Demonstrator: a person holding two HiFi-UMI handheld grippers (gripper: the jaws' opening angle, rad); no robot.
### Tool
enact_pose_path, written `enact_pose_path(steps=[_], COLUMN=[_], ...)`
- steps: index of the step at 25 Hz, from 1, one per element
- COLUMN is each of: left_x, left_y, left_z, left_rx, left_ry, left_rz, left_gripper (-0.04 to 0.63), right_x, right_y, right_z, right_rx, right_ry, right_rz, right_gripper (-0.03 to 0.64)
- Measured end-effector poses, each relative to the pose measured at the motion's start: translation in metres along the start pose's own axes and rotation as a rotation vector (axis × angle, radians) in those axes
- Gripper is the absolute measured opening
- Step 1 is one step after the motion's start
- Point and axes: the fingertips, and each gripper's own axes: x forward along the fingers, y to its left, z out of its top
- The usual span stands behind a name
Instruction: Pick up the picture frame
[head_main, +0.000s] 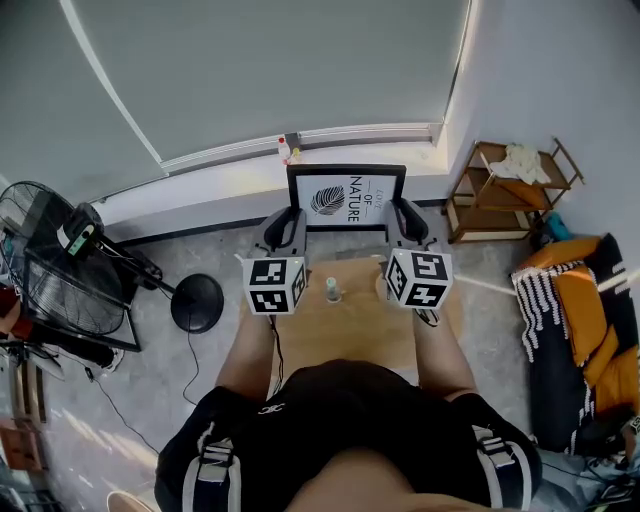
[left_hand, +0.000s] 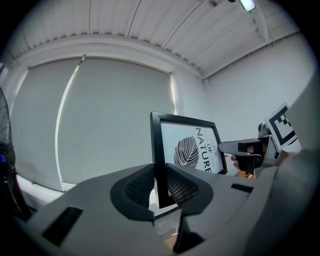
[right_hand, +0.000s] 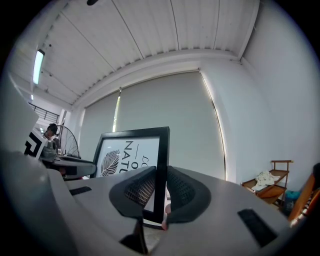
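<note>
The picture frame (head_main: 347, 198) is black, with a white print of a leaf and the word NATURE. It hangs in the air above a small wooden table (head_main: 350, 325), held by both sides. My left gripper (head_main: 287, 224) is shut on the frame's left edge (left_hand: 158, 165), pads pressing either face. My right gripper (head_main: 405, 218) is shut on the right edge (right_hand: 161, 170) the same way. The frame stands upright between the two grippers, facing me. In the left gripper view the right gripper (left_hand: 243, 148) shows at the frame's far side.
A small bottle (head_main: 332, 290) stands on the wooden table below the frame. A floor fan (head_main: 60, 265) and its round base (head_main: 197, 302) are at left. A wooden shelf (head_main: 508, 190) and a striped orange chair (head_main: 580, 330) are at right. A roller blind covers the window (head_main: 270, 70) ahead.
</note>
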Motion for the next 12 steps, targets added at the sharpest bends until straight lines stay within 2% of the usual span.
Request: enact_pose_path(steps=[12], left_x=[-0.014], left_y=[-0.004], left_z=[0.002], left_rx=[-0.005], left_ry=[-0.010], left_rz=[-0.004], left_gripper=[0.087], right_x=[-0.011], right_y=[0.005], right_z=[0.004], right_rx=[0.003], right_ry=[-0.022], right_rz=[0.014], right_gripper=[0.083])
